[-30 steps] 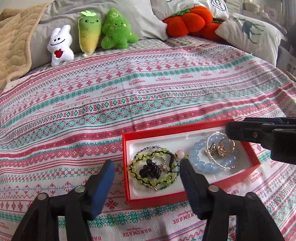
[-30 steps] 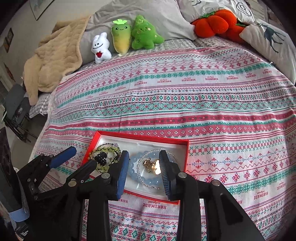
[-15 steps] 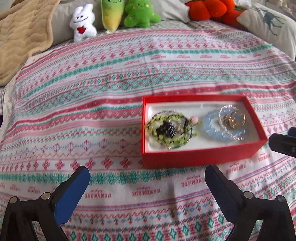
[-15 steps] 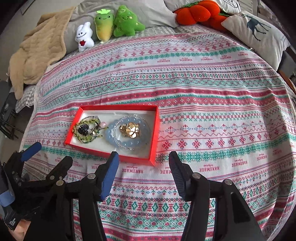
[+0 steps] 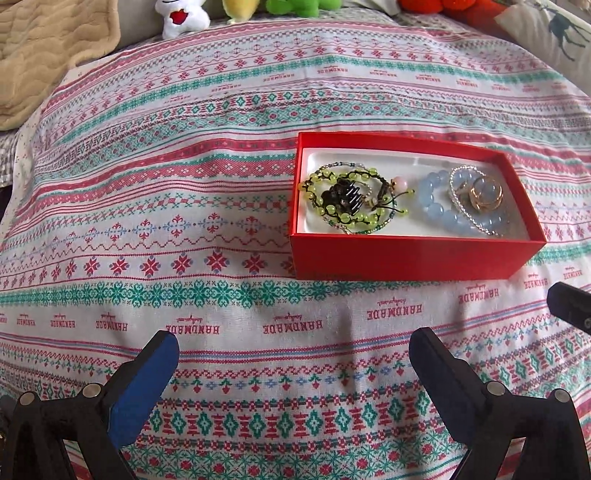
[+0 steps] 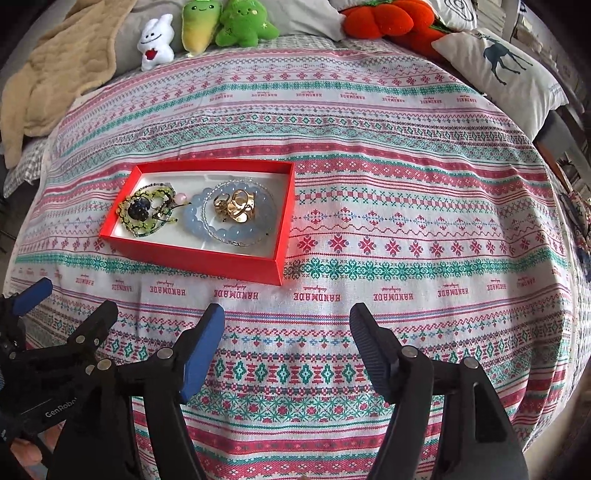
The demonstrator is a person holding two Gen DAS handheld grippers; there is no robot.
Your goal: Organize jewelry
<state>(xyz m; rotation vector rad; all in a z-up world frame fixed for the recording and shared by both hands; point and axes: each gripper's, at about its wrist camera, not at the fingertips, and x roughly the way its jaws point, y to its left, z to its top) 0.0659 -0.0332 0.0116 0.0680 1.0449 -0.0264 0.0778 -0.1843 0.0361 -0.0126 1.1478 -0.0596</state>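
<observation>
A red box (image 5: 406,254) with a white lining sits on the patterned bedspread; it also shows in the right wrist view (image 6: 192,254). Inside lie a green bead bracelet (image 5: 332,216) with a black hair clip (image 5: 343,195) on it, a blue bead bracelet (image 5: 436,212), a thin silver chain and gold rings (image 5: 485,194). In the right wrist view the gold rings (image 6: 238,206) lie inside the blue bracelet (image 6: 229,234). My left gripper (image 5: 293,363) is open and empty, well short of the box. My right gripper (image 6: 286,332) is open and empty, nearer than the box and to its right.
Plush toys (image 6: 207,29), an orange plush (image 6: 376,18) and a deer pillow (image 6: 502,70) line the far side of the bed. A beige blanket (image 6: 59,77) lies at the far left. The left gripper (image 6: 55,332) shows at the lower left of the right wrist view.
Both grippers have pulled back from the box and opened wider. The jewelry stays in the box.
</observation>
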